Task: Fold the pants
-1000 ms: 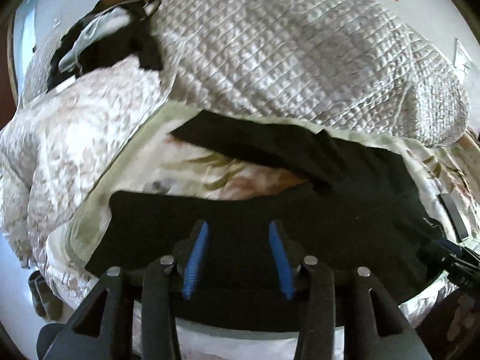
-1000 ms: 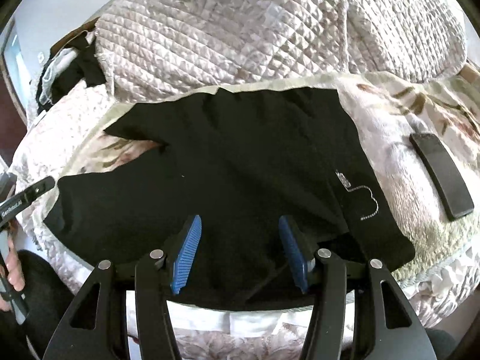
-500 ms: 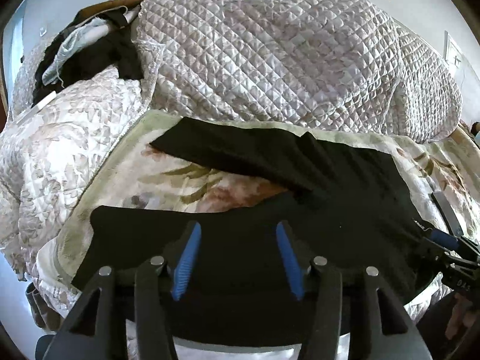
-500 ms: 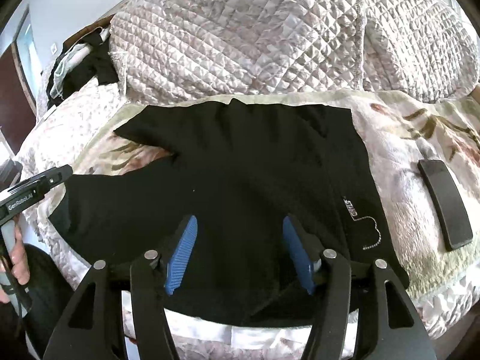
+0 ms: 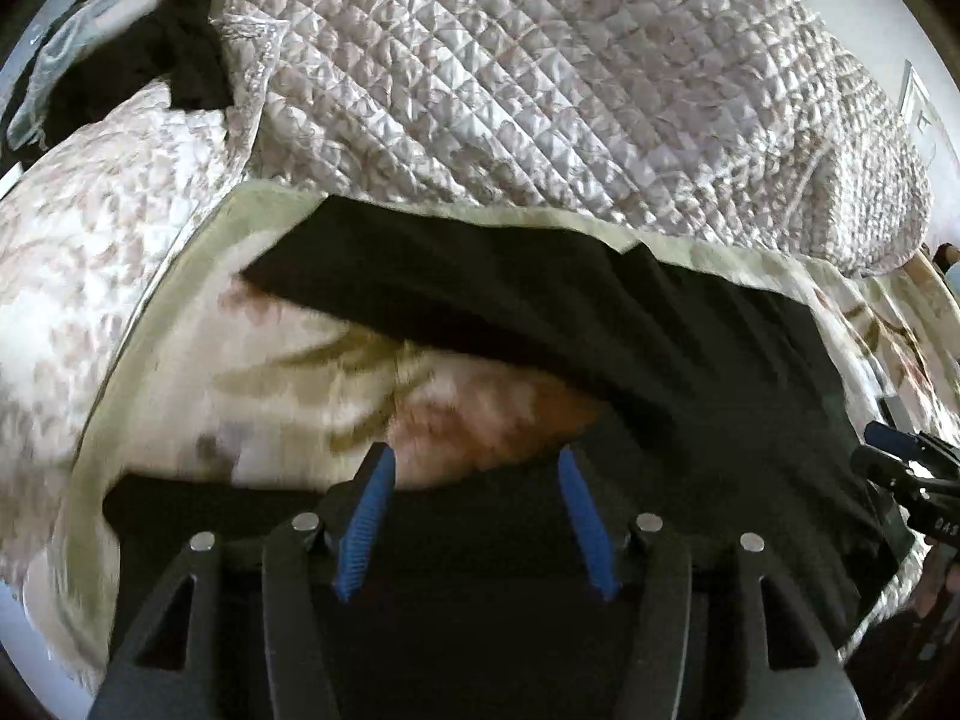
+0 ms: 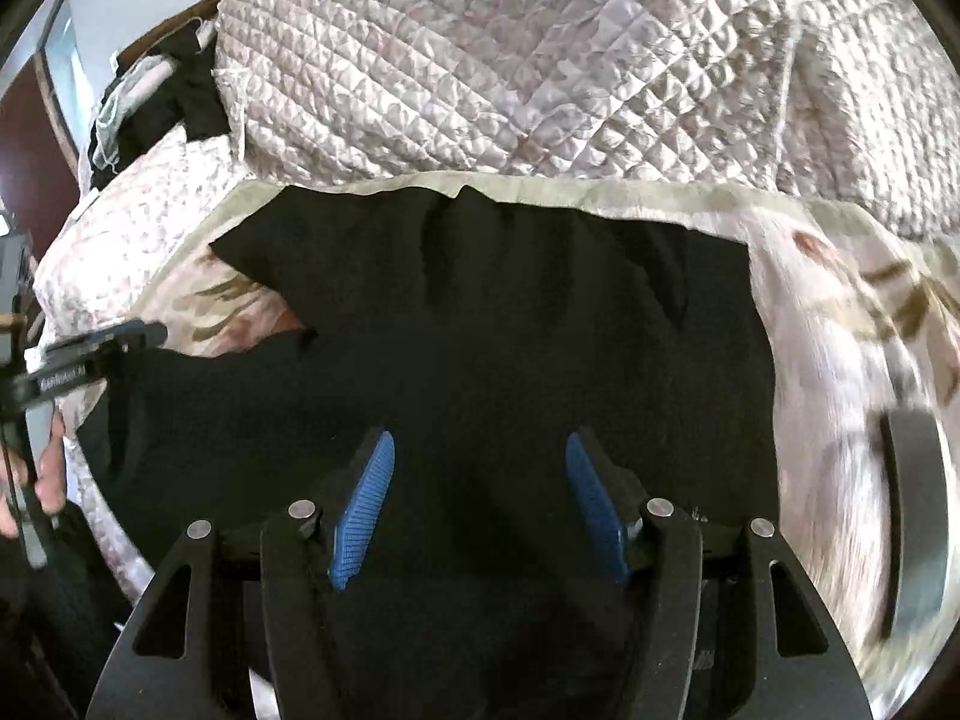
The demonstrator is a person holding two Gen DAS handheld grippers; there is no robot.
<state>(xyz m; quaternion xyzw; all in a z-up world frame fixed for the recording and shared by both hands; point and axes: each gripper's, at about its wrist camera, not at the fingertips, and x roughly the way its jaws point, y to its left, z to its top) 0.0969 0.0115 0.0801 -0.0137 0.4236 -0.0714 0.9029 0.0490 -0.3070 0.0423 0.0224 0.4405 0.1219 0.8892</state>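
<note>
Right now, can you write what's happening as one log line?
stage: pre-grasp | pants: flat on blanket, legs apart | left gripper: open, just opening, empty | right gripper: open, empty

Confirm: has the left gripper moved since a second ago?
Yes. The left gripper advanced over the near leg of the pants; its tips now reach the floral blanket between the legs. Jaws just opened wider, nothing gripped.

A: What lies on the bed?
B: A floral cream blanket (image 5: 252,360) in front, a quilted pale satin bedspread (image 5: 540,90) heaped behind it.
A: Anything else?
B: A flat dark phone (image 6: 912,510), blurred, on the blanket; dark clothes (image 5: 180,60) piled far left.
</note>
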